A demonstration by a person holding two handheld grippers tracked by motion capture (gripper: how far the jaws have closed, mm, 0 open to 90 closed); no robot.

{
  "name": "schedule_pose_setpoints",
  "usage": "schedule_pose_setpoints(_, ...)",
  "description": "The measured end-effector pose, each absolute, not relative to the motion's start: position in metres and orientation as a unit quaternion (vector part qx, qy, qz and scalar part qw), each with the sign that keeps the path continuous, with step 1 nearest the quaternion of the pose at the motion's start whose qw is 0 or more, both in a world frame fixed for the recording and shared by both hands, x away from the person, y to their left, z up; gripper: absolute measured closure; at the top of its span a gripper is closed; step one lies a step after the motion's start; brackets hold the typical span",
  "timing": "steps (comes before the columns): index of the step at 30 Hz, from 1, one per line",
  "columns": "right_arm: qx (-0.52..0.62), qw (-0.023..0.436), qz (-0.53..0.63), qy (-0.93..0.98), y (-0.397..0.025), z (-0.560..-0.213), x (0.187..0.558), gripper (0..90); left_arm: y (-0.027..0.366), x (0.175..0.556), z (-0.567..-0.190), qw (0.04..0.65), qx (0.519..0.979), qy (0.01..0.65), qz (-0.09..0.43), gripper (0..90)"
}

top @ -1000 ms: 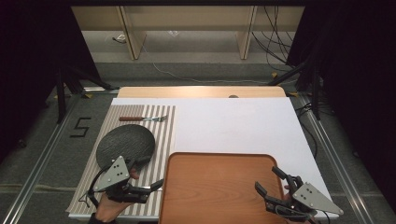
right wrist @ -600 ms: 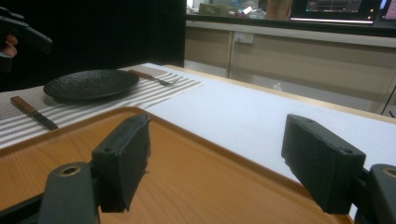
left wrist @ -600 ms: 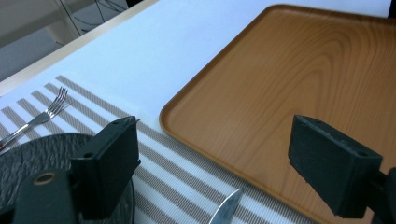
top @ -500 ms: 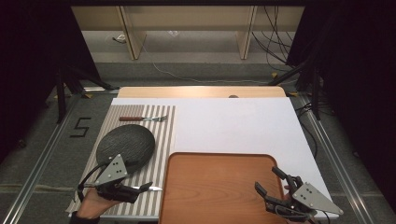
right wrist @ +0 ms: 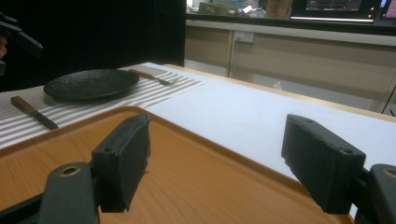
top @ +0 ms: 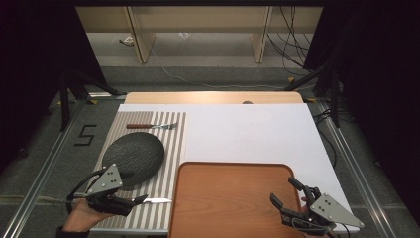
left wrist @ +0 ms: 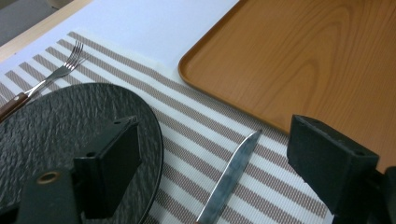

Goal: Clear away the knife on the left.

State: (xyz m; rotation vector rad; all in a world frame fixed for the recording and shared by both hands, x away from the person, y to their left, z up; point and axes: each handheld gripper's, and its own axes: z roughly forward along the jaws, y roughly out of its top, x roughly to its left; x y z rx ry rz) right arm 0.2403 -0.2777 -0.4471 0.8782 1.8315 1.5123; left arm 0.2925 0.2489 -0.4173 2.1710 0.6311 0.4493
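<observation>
Moved: left gripper (top: 130,204) has drawn back toward the mat's near-left corner, leaving the knife (top: 157,201) lying on the striped placemat (top: 174,148).
Left gripper: jaws wide apart, holding nothing; knife blade between them in the left gripper view.
Knife: at 5 o'clock of the black plate (top: 132,157), just left of the wooden tray (top: 233,198).
Fork (top: 151,126): at 12 o'clock of the plate.
Right gripper (top: 286,194): gaping, empty, over the tray's near-right corner.
</observation>
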Motion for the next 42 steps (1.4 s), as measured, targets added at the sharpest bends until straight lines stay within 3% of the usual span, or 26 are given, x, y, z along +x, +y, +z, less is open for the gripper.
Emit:
schedule_pose_setpoints(12,0.331,0.298,0.568,0.692,-0.277,-0.447,0.240,24.8,0.258,0.297,-0.425,0.339,0.895,0.257,0.129,21.2)
schedule_pose_setpoints(36,0.330,0.296,0.566,0.695,-0.276,-0.448,0.241,24.7,0.264,0.309,-0.452,0.209,0.932,0.278,0.098,25.8)
schedule_pose_setpoints(42,0.331,0.296,0.567,0.694,-0.277,-0.448,0.240,24.7,0.263,0.311,-0.454,0.201,0.934,0.279,0.093,29.6)
